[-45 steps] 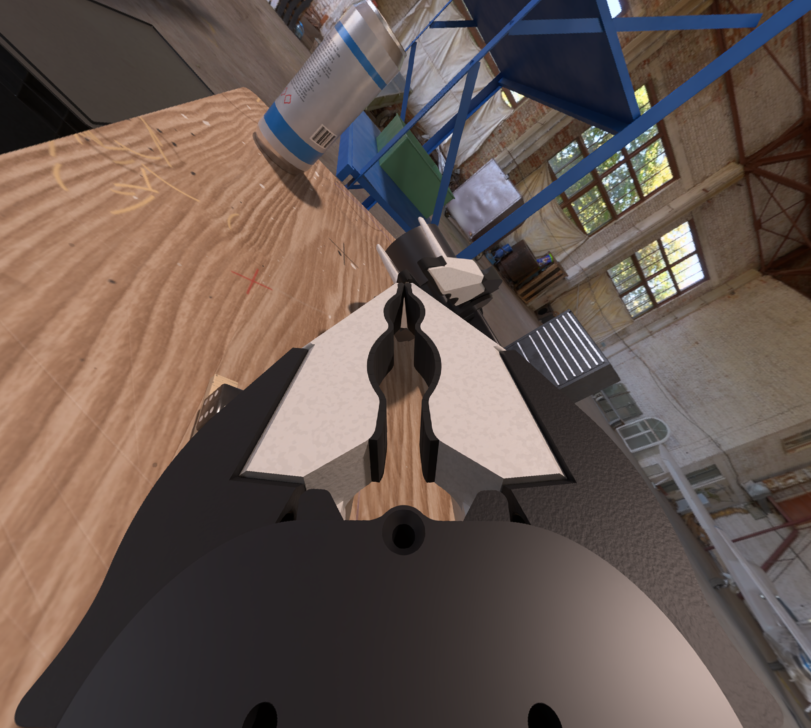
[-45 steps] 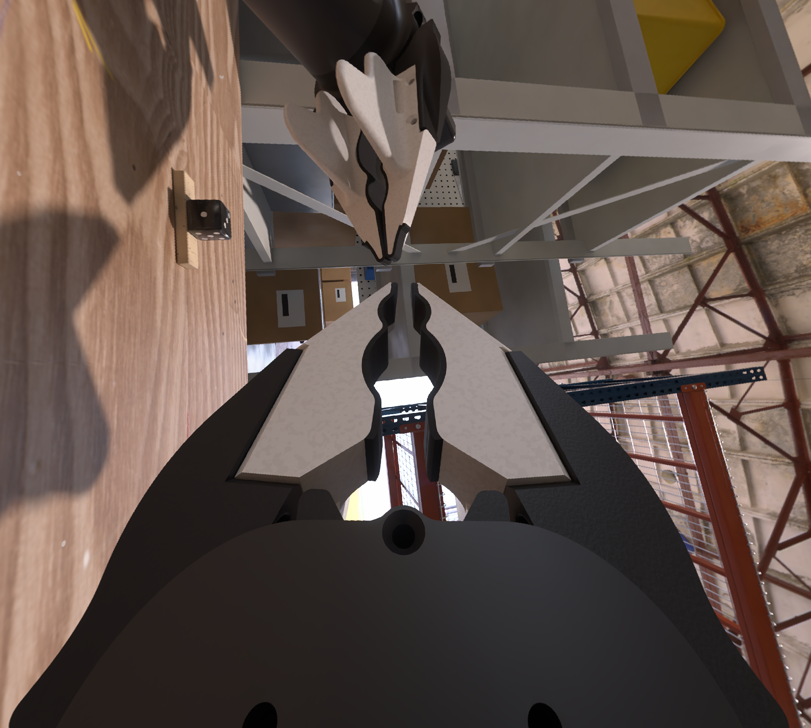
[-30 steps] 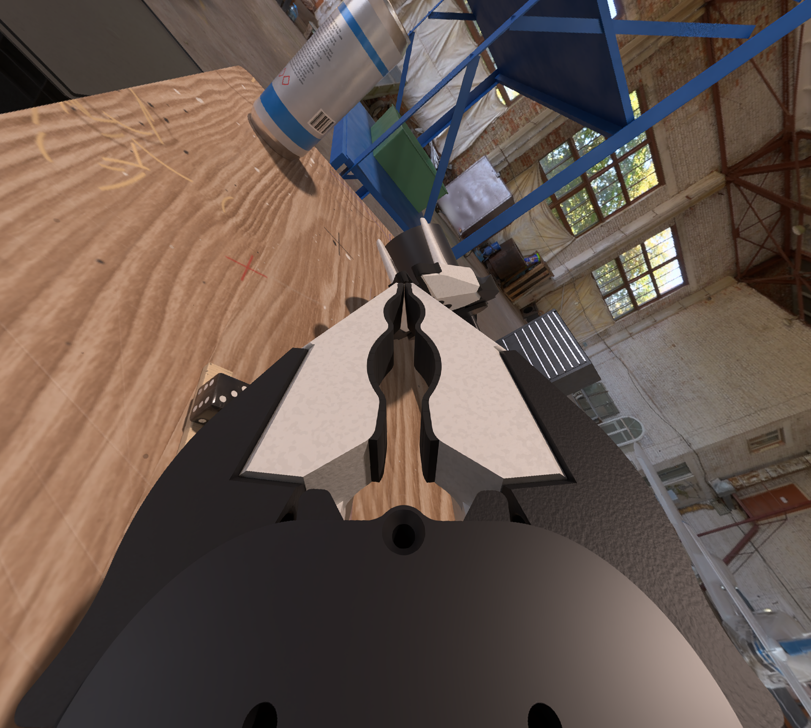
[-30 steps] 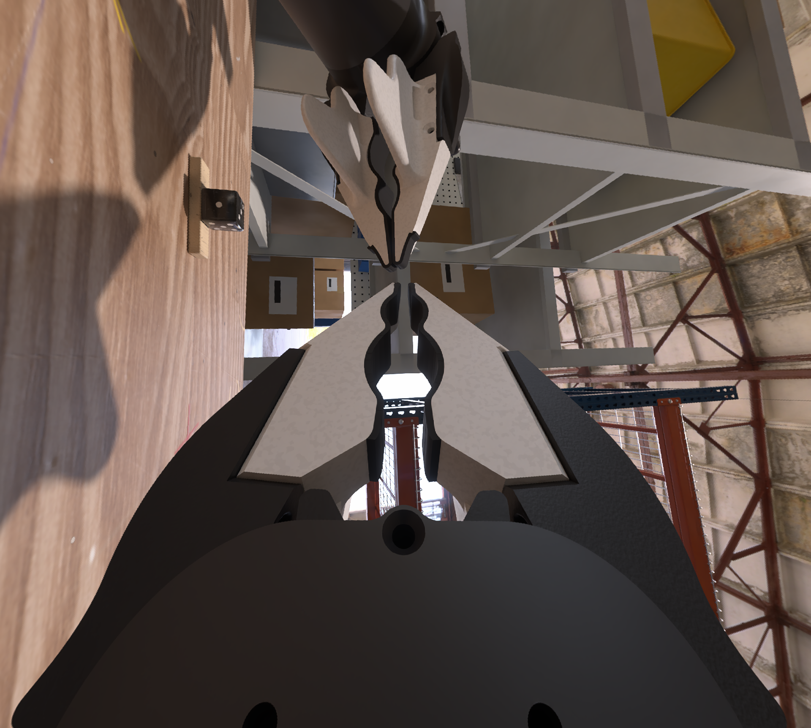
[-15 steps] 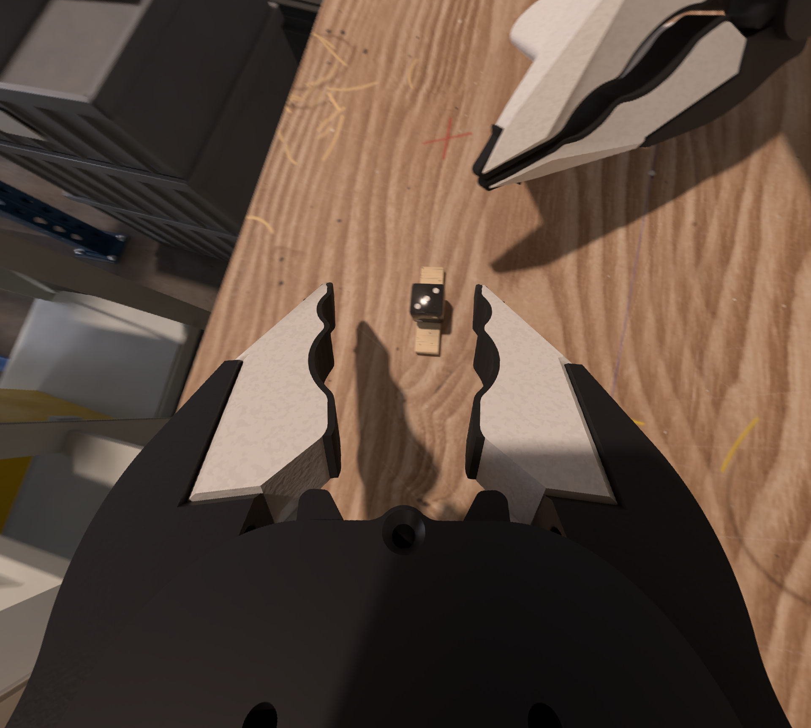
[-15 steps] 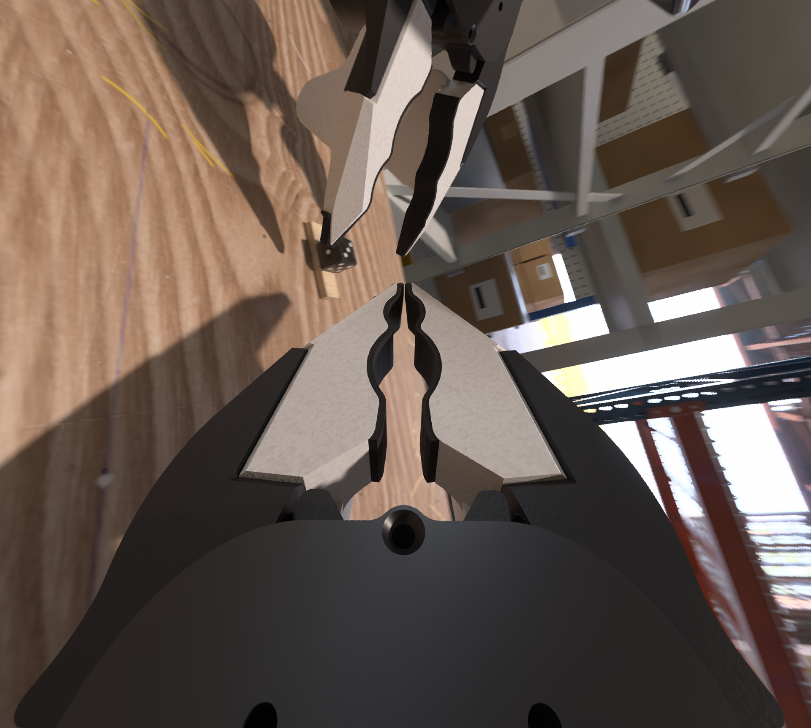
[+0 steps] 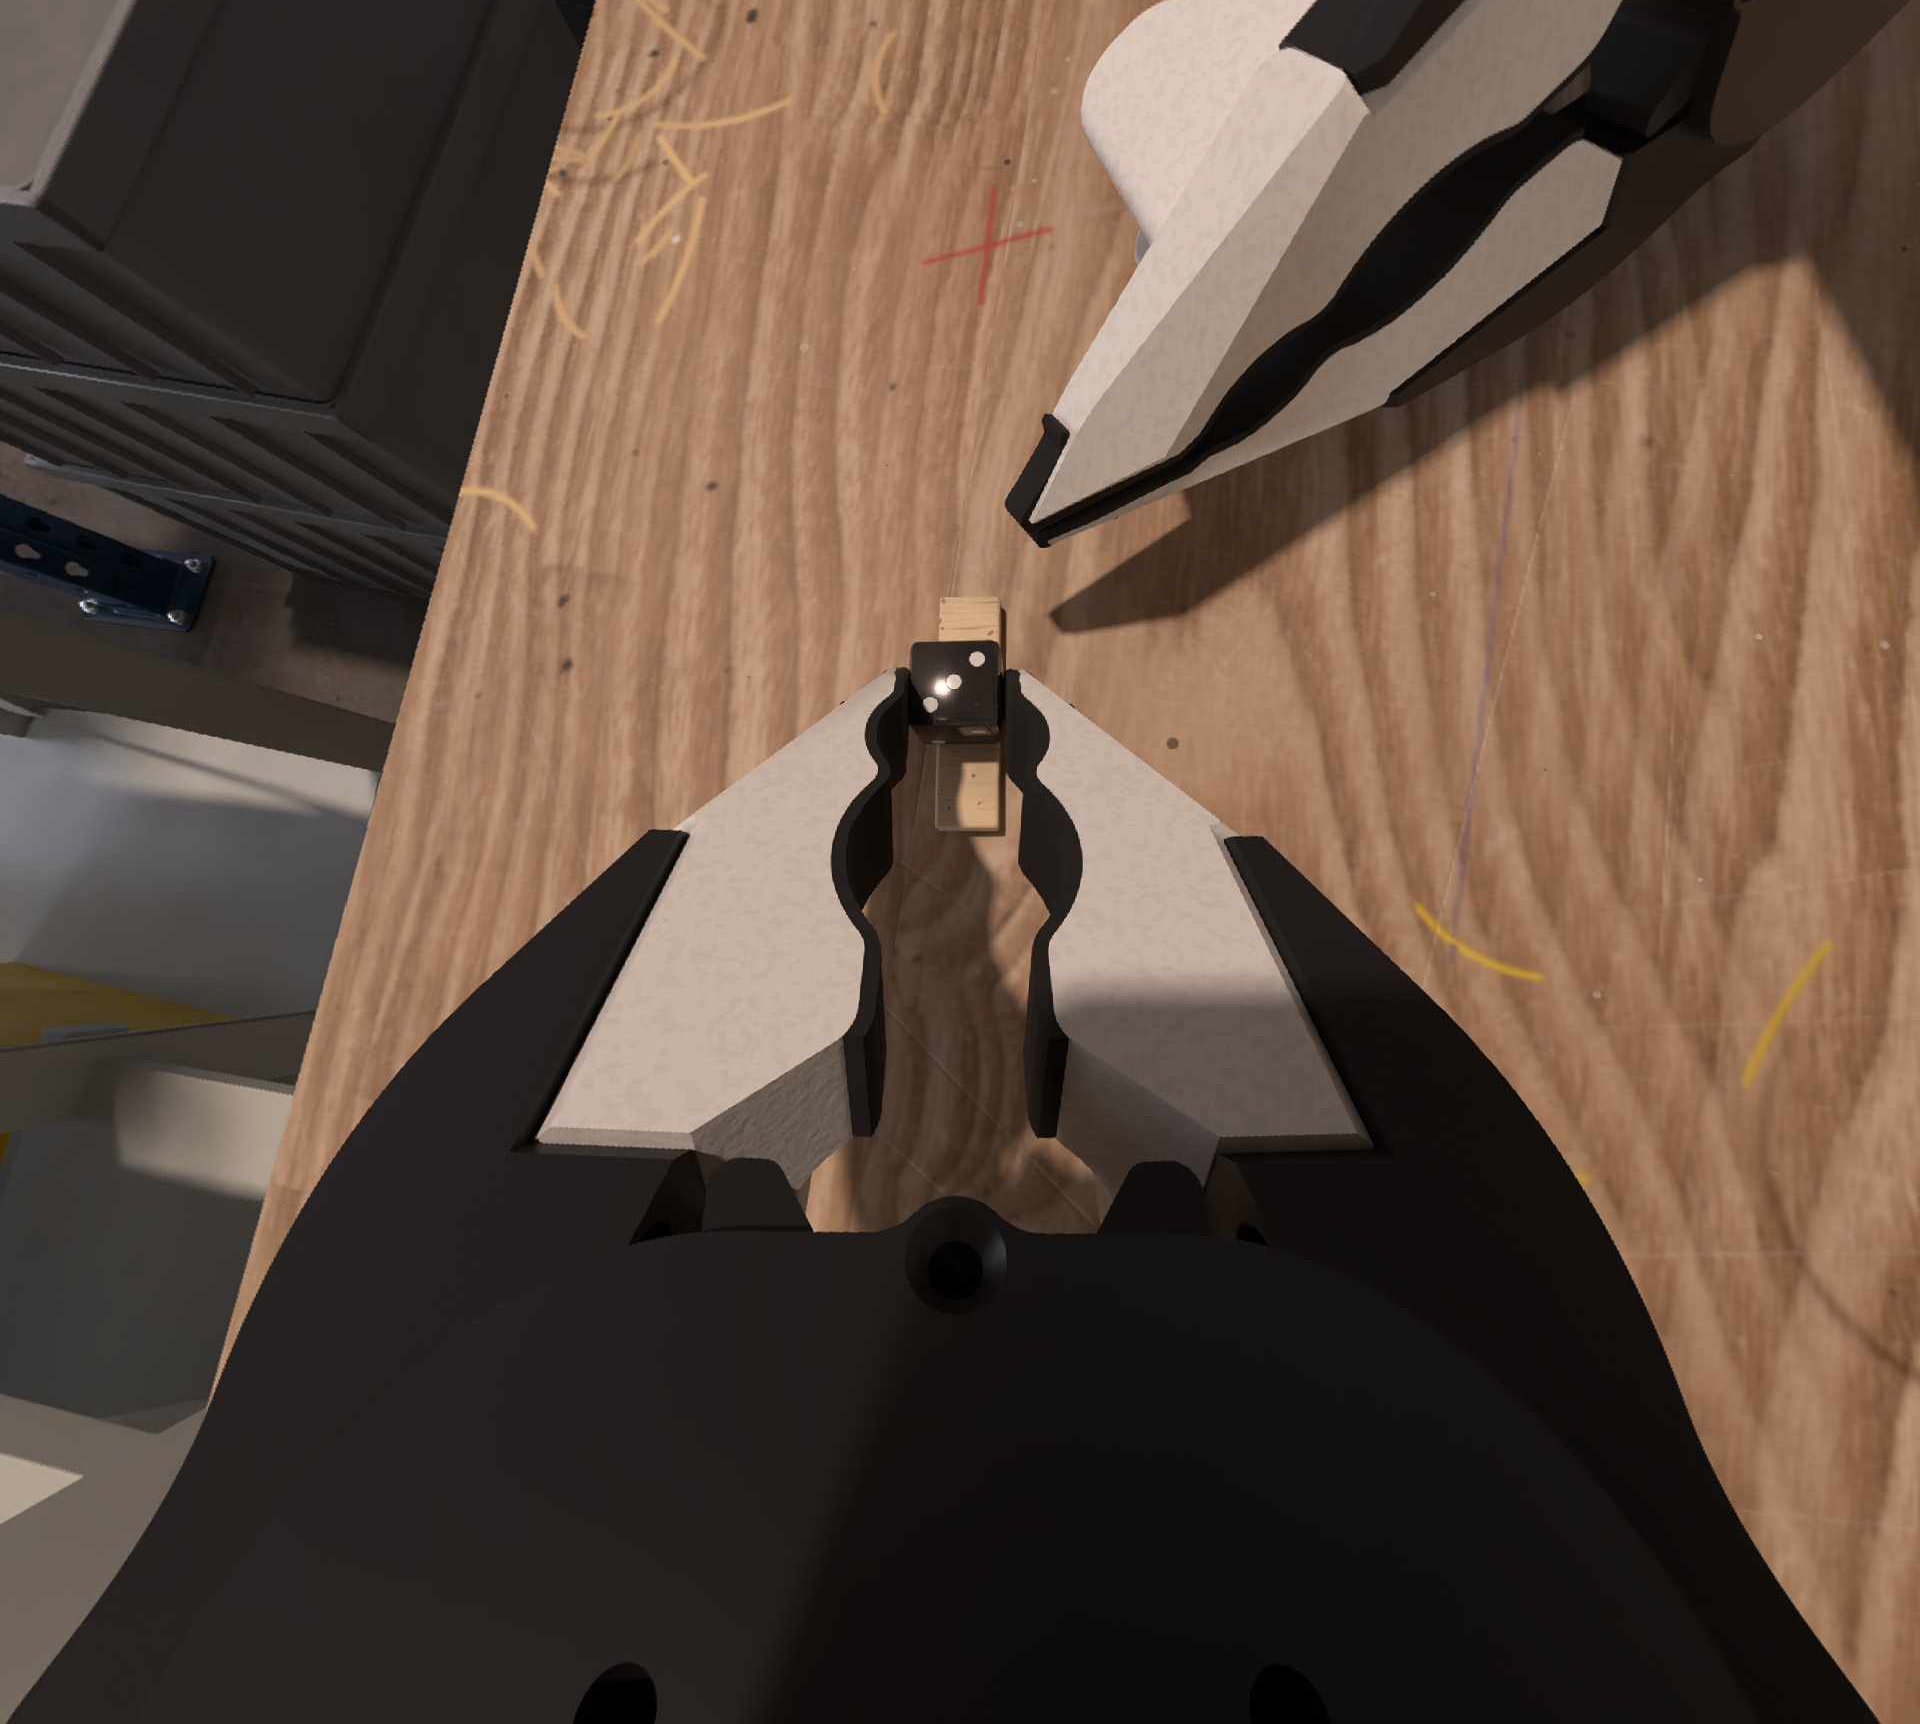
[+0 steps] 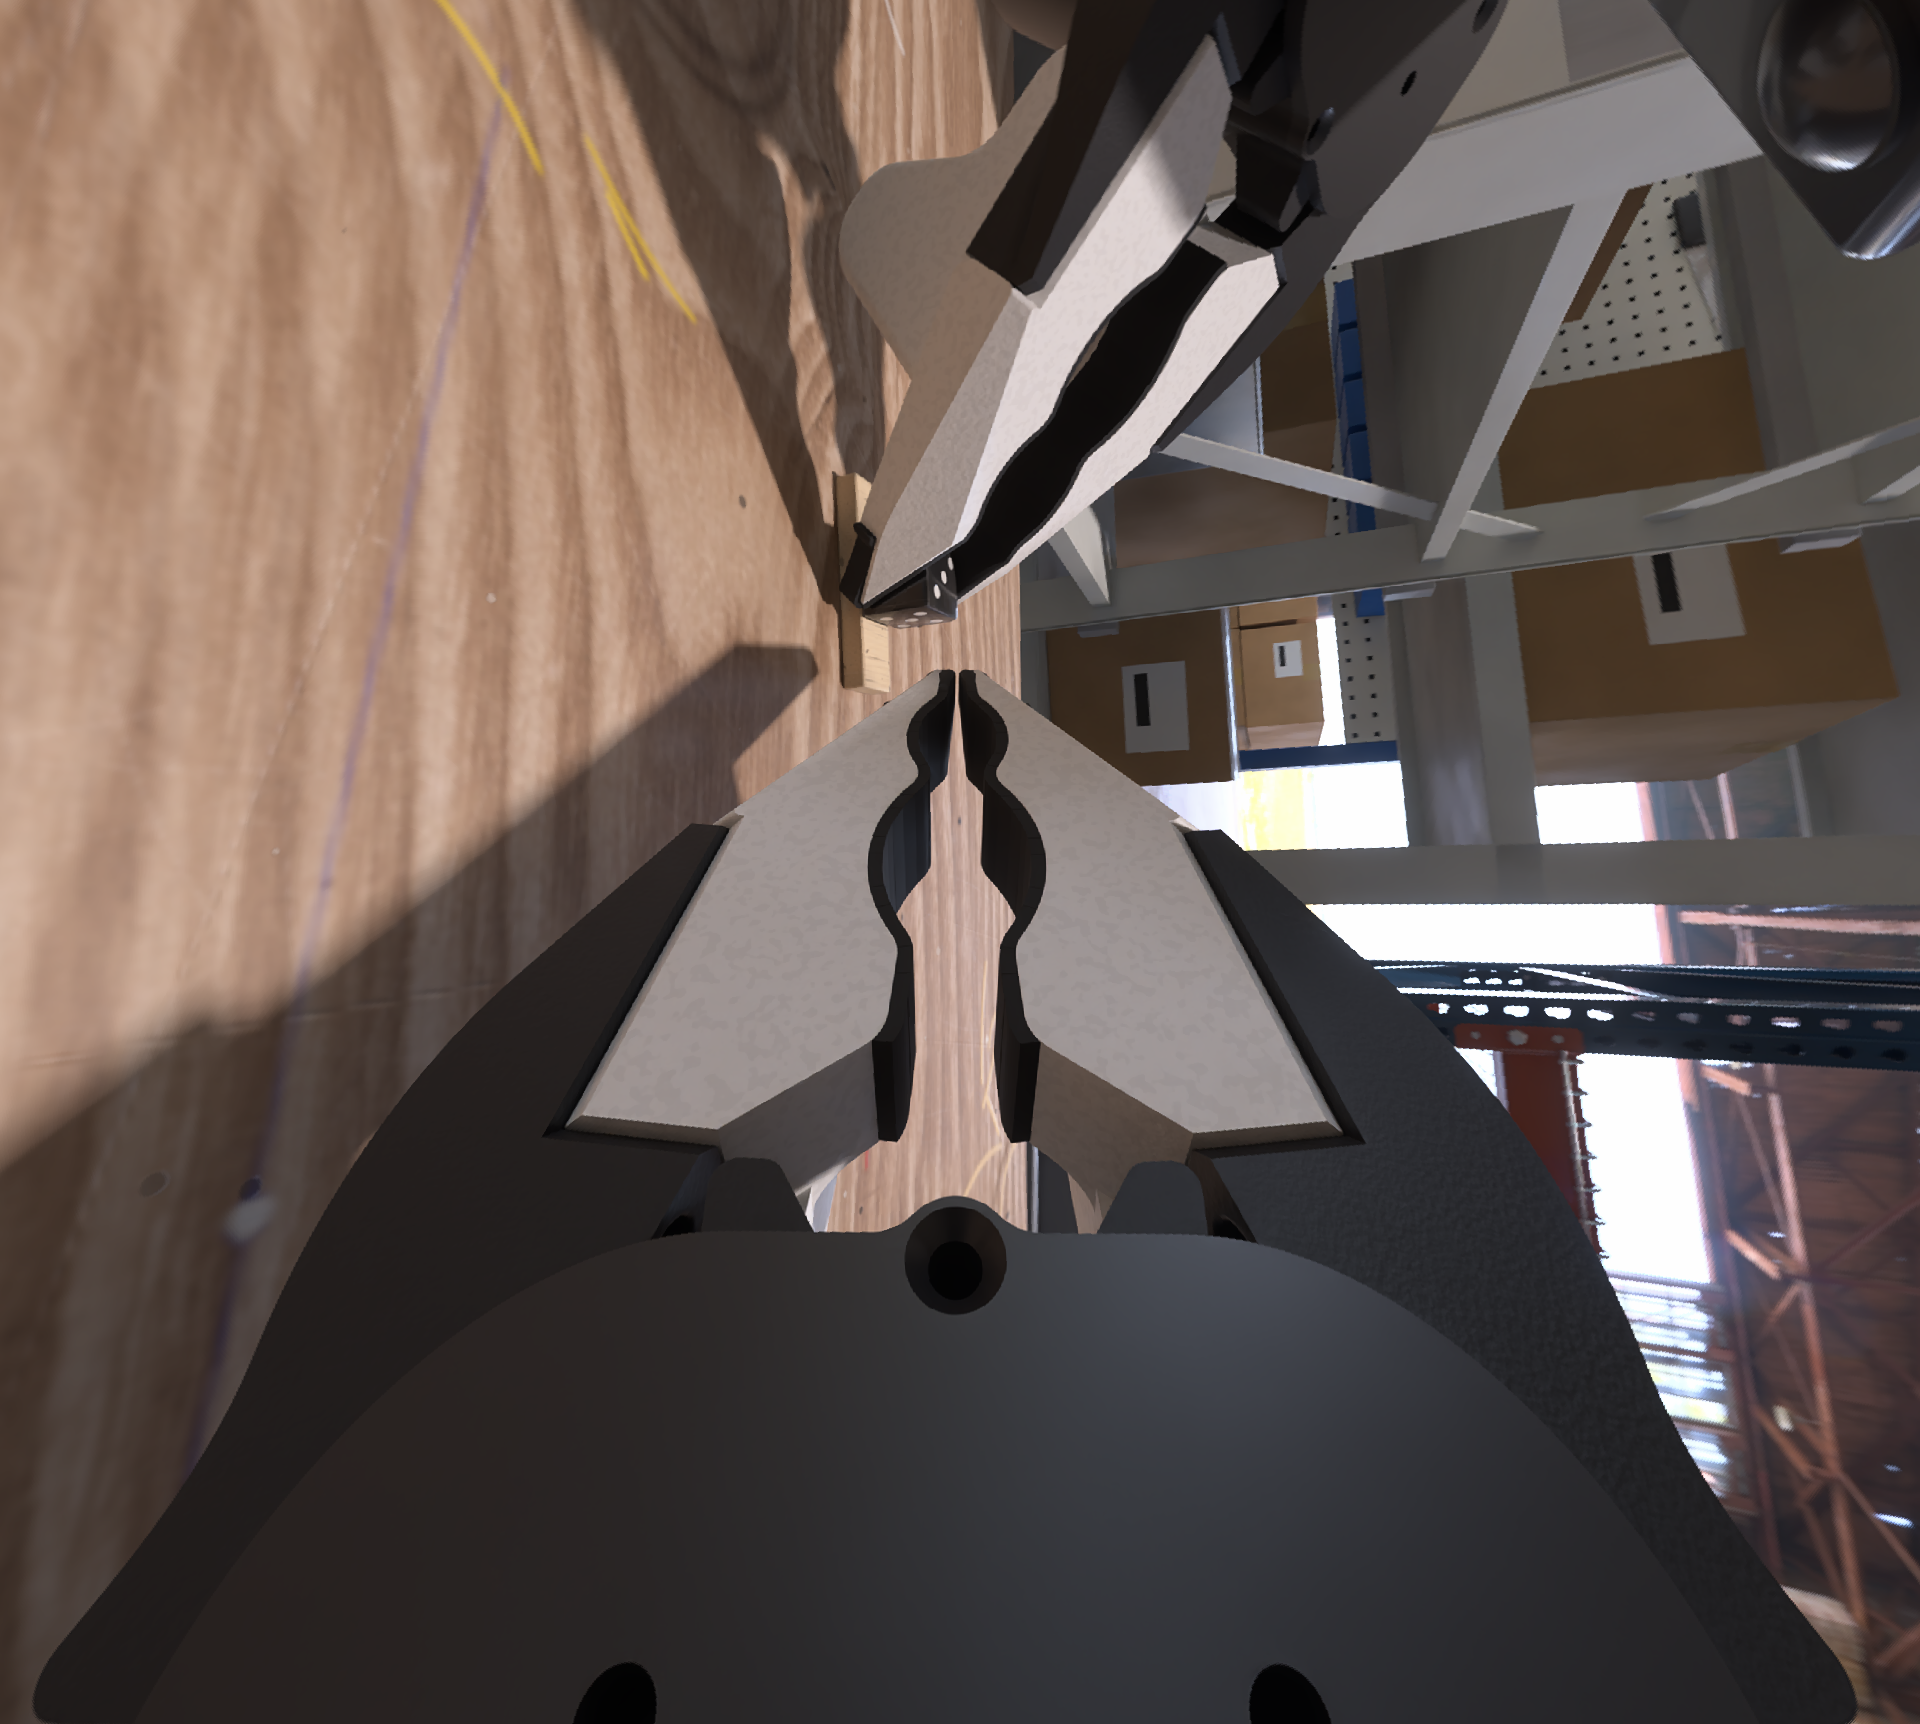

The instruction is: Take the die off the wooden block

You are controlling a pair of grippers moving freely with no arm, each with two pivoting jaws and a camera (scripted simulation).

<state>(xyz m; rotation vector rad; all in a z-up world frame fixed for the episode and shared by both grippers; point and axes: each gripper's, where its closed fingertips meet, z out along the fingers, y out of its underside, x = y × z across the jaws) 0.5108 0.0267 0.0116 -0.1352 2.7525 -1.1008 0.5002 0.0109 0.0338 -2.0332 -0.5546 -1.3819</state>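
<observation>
Die (image 7: 954, 695), black, sits pinched between the left gripper (image 7: 954, 687) fingertips above the wooden block (image 7: 972, 791); right gripper (image 8: 956, 679) closed, empty.

wooden tabletop (image 7: 1351, 739): pale wavy grain, broad dark shadows | red cross mark (image 7: 987, 249): far part of the top | yellow scratches (image 7: 644, 147): near the left edge | dark grey bins (image 7: 239, 116): off that edge | cardboard boxes (image 8: 1683, 635): on grey metal shelving (image 8: 1455, 552) beyond the table
</observation>
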